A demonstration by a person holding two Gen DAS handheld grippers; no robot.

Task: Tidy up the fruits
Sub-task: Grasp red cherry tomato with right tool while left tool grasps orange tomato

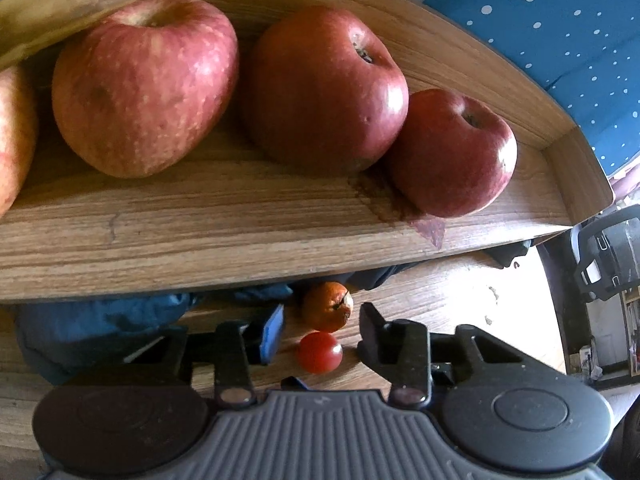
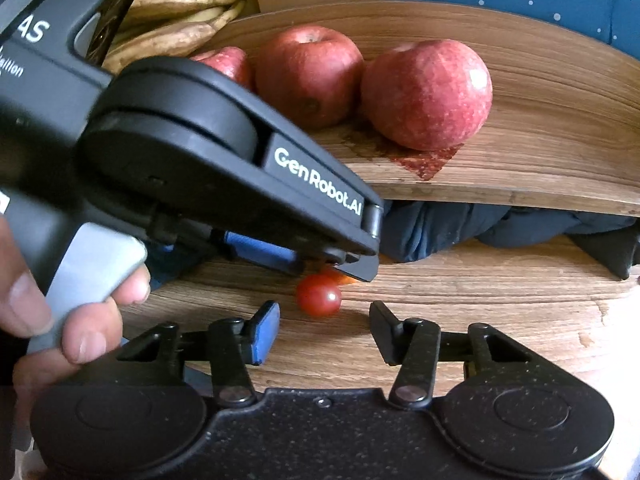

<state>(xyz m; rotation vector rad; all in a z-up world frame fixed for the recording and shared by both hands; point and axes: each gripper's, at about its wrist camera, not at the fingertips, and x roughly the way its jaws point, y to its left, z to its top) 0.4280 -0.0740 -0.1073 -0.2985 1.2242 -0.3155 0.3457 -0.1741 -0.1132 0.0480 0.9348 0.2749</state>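
A cherry tomato (image 1: pixel 319 352) is lying on the wooden table (image 1: pixel 460 300), just in front of a small orange fruit (image 1: pixel 327 306) and between the spread fingers of the left gripper (image 1: pixel 320 332), which is standing open and holding nothing. The right gripper (image 2: pixel 325 328) is also gaping wide and empty, with the same tomato just ahead of its tips. Above, red apples (image 1: pixel 144 88) are sitting in a wooden tray (image 1: pixel 200 216), bananas (image 2: pixel 180 12) beside them. Dark blue cloth (image 2: pixel 440 224) is bunching under the tray.
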